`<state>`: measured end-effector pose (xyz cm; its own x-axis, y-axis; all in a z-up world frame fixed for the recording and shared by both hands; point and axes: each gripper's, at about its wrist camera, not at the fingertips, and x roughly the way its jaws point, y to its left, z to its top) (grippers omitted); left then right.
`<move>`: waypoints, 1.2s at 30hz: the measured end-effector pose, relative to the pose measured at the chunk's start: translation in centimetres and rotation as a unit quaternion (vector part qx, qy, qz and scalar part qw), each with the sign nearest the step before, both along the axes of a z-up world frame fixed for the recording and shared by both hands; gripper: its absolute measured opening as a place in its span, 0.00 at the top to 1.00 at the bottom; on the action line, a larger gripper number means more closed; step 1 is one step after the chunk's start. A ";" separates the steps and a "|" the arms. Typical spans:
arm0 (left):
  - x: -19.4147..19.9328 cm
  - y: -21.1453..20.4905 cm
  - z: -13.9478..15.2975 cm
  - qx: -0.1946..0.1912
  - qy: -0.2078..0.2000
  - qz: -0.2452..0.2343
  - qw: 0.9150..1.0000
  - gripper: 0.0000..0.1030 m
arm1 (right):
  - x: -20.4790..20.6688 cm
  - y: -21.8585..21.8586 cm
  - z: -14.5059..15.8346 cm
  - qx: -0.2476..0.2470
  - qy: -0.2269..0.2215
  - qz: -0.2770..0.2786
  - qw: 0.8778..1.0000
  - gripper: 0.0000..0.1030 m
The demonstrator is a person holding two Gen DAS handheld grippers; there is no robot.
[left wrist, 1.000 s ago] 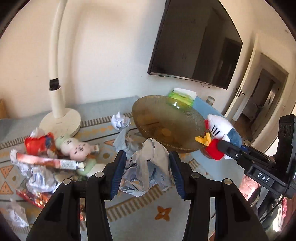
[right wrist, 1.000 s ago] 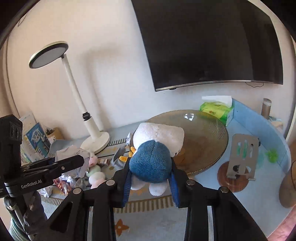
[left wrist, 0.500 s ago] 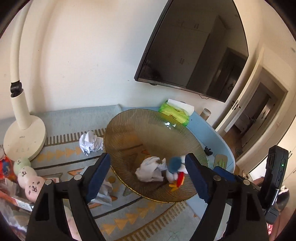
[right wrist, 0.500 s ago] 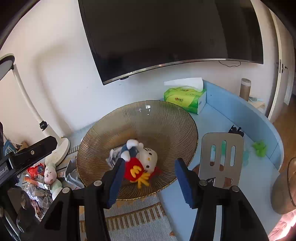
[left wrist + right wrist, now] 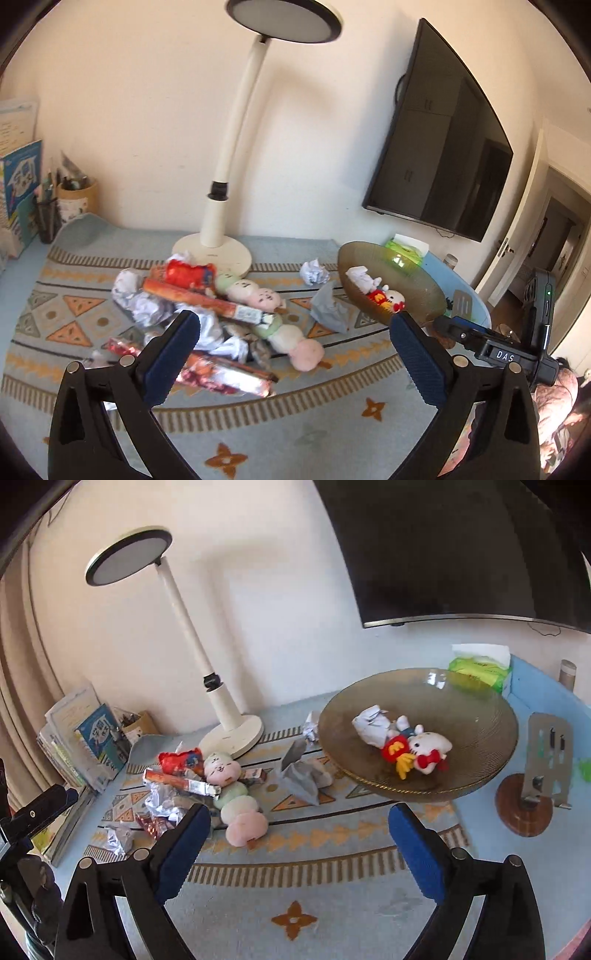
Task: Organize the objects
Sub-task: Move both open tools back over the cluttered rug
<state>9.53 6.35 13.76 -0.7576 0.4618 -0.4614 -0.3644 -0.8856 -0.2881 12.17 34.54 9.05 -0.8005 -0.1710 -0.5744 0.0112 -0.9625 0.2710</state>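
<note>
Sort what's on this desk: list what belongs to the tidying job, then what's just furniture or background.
Part of the job:
glass bowl
cat plush and crumpled paper, already in the bowl
dango plush
snack wrappers
loose paper balls

Just lying about:
desk lamp
tissue pack
phone stand
books
TV
</note>
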 end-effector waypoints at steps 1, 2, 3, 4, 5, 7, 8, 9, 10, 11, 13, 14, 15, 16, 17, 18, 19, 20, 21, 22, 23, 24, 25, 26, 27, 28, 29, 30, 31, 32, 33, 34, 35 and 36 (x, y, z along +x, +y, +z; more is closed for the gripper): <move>0.3 -2.1 -0.7 -0.006 -0.005 0.030 1.000 0.01 | -0.5 -1.1 -0.9 -0.002 -0.008 0.012 1.000 0.06; 0.6 -4.1 -1.4 -0.011 -0.011 0.059 0.998 0.01 | -1.0 -2.2 -2.0 -0.002 -0.016 0.023 1.000 0.06; 0.8 -6.0 -2.2 -0.021 -0.018 0.088 0.996 0.01 | -1.4 -3.0 -3.1 0.001 -0.025 0.032 0.999 0.06; 0.6 -7.8 -3.3 -0.037 -0.029 0.120 0.992 0.01 | -1.9 -3.8 -4.2 0.005 -0.033 0.038 0.999 0.06; 0.5 -9.3 -4.4 -0.050 -0.041 0.150 0.987 0.01 | -2.2 -4.5 -5.2 0.009 -0.040 0.042 0.998 0.06; -0.1 -12.1 -6.5 -0.049 -0.067 0.185 0.979 0.01 | -2.9 -5.4 -6.5 0.018 -0.068 0.042 0.997 0.06; -0.5 -13.2 -7.6 -0.044 -0.080 0.198 0.976 0.01 | -3.0 -5.8 -6.5 0.030 -0.067 0.041 0.996 0.06; -0.5 -14.2 -8.7 -0.039 -0.089 0.207 0.973 0.01 | -2.9 -5.8 -6.4 0.036 -0.060 0.038 0.997 0.06; -0.7 -14.8 -9.6 -0.037 -0.097 0.216 0.971 0.01 | -2.9 -5.8 -6.5 0.038 -0.061 0.035 0.997 0.06; -0.8 -15.1 -10.5 -0.038 -0.104 0.223 0.969 0.01 | -3.1 -5.8 -6.8 0.040 -0.068 0.032 0.996 0.06; -1.3 -15.5 -11.7 -0.028 -0.139 0.223 0.964 0.01 | -3.7 -5.9 -7.1 0.045 -0.084 0.030 0.995 0.06; -1.2 -15.4 -11.7 -0.020 -0.138 0.208 0.968 0.01 | -3.8 -6.0 -7.3 0.048 -0.088 0.029 0.995 0.06; -1.2 -15.2 -11.6 -0.027 -0.135 0.204 0.969 0.01 | -3.9 -6.0 -7.3 0.051 -0.090 0.028 0.994 0.06; -1.3 -14.8 -11.7 -0.040 -0.137 0.205 0.968 0.01 | -4.0 -6.1 -7.4 0.053 -0.092 0.029 0.994 0.06; -1.3 -14.3 -11.8 -0.048 -0.141 0.201 0.968 0.01 | -4.0 -6.2 -7.4 0.054 -0.092 0.031 0.994 0.06; -1.3 -14.0 -11.9 -0.053 -0.140 0.194 0.969 0.01 | -3.9 -6.2 -7.4 0.055 -0.090 0.032 0.994 0.06; -1.3 -13.7 -11.8 -0.060 -0.137 0.190 0.970 0.01 | -3.8 -6.2 -7.3 0.056 -0.088 0.031 0.994 0.06; -1.2 -13.4 -11.8 -0.067 -0.132 0.188 0.971 0.01 | -3.7 -6.3 -7.3 0.057 -0.087 0.032 0.994 0.06; -1.1 -13.2 -11.7 -0.072 -0.129 0.185 0.972 0.01 | -3.7 -6.3 -7.2 0.058 -0.086 0.032 0.994 0.06; -1.2 -13.0 -11.7 -0.077 -0.128 0.180 0.972 0.01 | -3.7 -6.4 -7.2 0.059 -0.085 0.032 0.994 0.06; -1.3 -12.7 -11.7 -0.083 -0.128 0.176 0.973 0.01 | -3.7 -6.5 -7.2 0.060 -0.084 0.032 0.994 0.06; -1.5 -12.4 -11.5 -0.088 -0.127 0.174 0.973 0.01 | -3.6 -6.6 -7.1 0.062 -0.083 0.034 0.994 0.06; -1.8 -12.1 -11.3 -0.092 -0.123 0.169 0.974 0.01 | -3.6 -6.8 -7.0 0.065 -0.082 0.037 0.994 0.06; -2.2 -11.7 -11.0 -0.097 -0.117 0.156 0.976 0.01 | -3.6 -6.9 -7.0 0.067 -0.079 0.042 0.994 0.06; -2.7 -11.3 -10.6 -0.106 -0.112 0.151 0.976 0.01 | -3.5 -7.2 -6.8 0.069 -0.077 0.050 0.993 0.06; -3.4 -11.0 -10.4 -0.116 -0.106 0.151 0.976 0.01 | -3.5 -7.5 -6.6 0.067 -0.075 0.063 0.993 0.06; -4.2 -10.7 -10.3 -0.123 -0.104 0.146 0.976 0.01 | -3.6 -7.7 -6.4 0.062 -0.075 0.075 0.992 0.06; -5.1 -10.5 -10.6 -0.127 -0.109 0.138 0.976 0.01 | -3.7 -8.1 -6.2 0.050 -0.074 0.088 0.992 0.06; -5.9 -10.5 -11.1 -0.127 -0.120 0.133 0.976 0.01 | -3.9 -8.5 -5.9 0.031 -0.075 0.102 0.991 0.06; -6.6 -10.4 -11.5 -0.126 -0.129 0.128 0.975 0.04 | -4.4 -8.9 -5.6 0.011 -0.077 0.114 0.990 0.06; -7.0 -10.3 -11.8 -0.126 -0.135 0.121 0.975 0.20 | -5.0 -9.4 -5.4 -0.006 -0.080 0.124 0.989 0.06; -7.2 -10.2 -12.0 -0.126 -0.140 0.115 0.975 0.30 | -5.8 -10.0 -5.1 -0.019 -0.083 0.132 0.988 0.06; -7.2 -10.2 -12.0 -0.126 -0.137 0.112 0.976 0.37 | -6.5 -10.6 -5.0 -0.030 -0.085 0.142 0.986 0.06; -6.9 -10.1 -11.9 -0.126 -0.130 0.115 0.977 0.40 | -7.3 -11.2 -4.9 -0.036 -0.085 0.153 0.984 0.06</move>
